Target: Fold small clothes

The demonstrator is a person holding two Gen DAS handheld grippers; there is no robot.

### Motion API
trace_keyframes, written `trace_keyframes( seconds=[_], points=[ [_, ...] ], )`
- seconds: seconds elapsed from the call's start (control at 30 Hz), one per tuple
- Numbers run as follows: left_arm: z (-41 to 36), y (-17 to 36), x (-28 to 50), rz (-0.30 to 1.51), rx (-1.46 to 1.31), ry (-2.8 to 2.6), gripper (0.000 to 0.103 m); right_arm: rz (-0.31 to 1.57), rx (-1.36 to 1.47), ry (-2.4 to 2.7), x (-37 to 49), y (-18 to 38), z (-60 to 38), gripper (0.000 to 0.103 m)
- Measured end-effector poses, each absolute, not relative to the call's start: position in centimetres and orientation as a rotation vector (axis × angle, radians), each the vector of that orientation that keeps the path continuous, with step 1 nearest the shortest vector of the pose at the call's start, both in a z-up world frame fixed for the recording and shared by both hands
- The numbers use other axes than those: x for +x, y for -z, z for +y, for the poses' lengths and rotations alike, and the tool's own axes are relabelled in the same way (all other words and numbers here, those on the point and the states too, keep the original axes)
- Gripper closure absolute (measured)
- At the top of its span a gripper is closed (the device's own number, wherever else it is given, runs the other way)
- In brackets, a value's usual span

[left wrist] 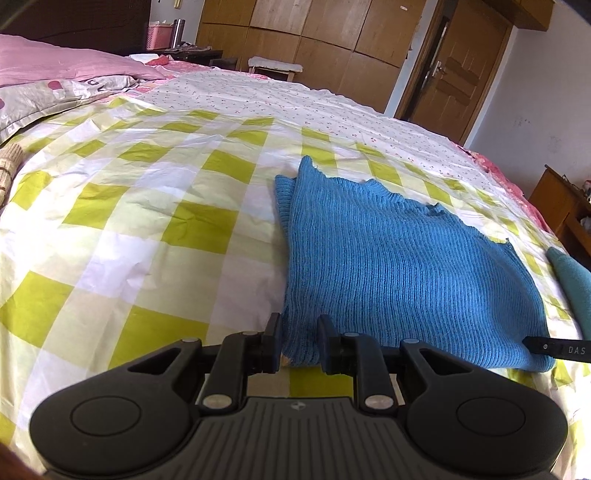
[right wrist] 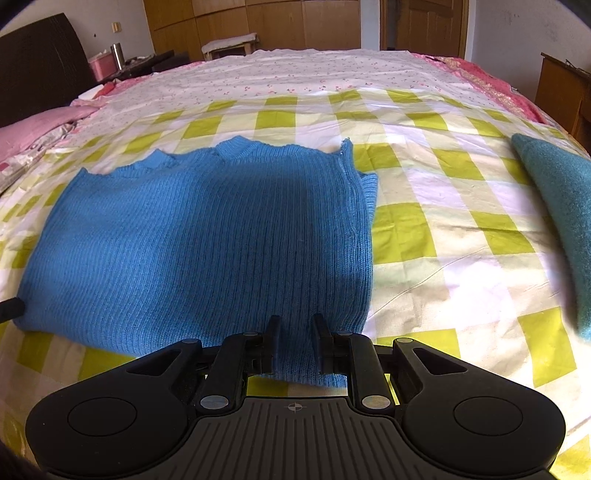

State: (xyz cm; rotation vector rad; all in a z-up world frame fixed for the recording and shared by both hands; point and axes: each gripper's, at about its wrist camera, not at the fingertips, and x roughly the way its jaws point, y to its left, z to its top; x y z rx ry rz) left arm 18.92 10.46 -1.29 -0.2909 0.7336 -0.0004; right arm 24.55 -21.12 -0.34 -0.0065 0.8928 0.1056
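A blue ribbed knit sweater [left wrist: 399,273] lies flat on the green-checked bed sheet [left wrist: 122,229], its sides folded in. My left gripper [left wrist: 298,332] is shut on the sweater's near left corner. In the right wrist view the same sweater [right wrist: 199,240] fills the left middle, and my right gripper [right wrist: 294,332] is shut on its near right corner. The tip of the right gripper [left wrist: 554,349] shows at the sweater's right edge in the left wrist view. The tip of the left gripper [right wrist: 11,308] shows at the sweater's left edge in the right wrist view.
A teal folded garment [right wrist: 561,218] lies on the bed to the right of the sweater, also seen in the left wrist view [left wrist: 572,284]. Pink pillows [left wrist: 62,66] lie at the head of the bed. Wooden wardrobes [left wrist: 314,33] and a door [left wrist: 454,70] stand behind.
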Motion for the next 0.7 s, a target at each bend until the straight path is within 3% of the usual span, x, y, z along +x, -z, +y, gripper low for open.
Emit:
trace_keyframes(
  seconds=[0.7],
  points=[
    [11.2,1.4,18.9,0.733,-0.339,0.067,0.075,0.899,-0.033,-0.105,24.5,-0.1,-18.3,0.083]
  ],
)
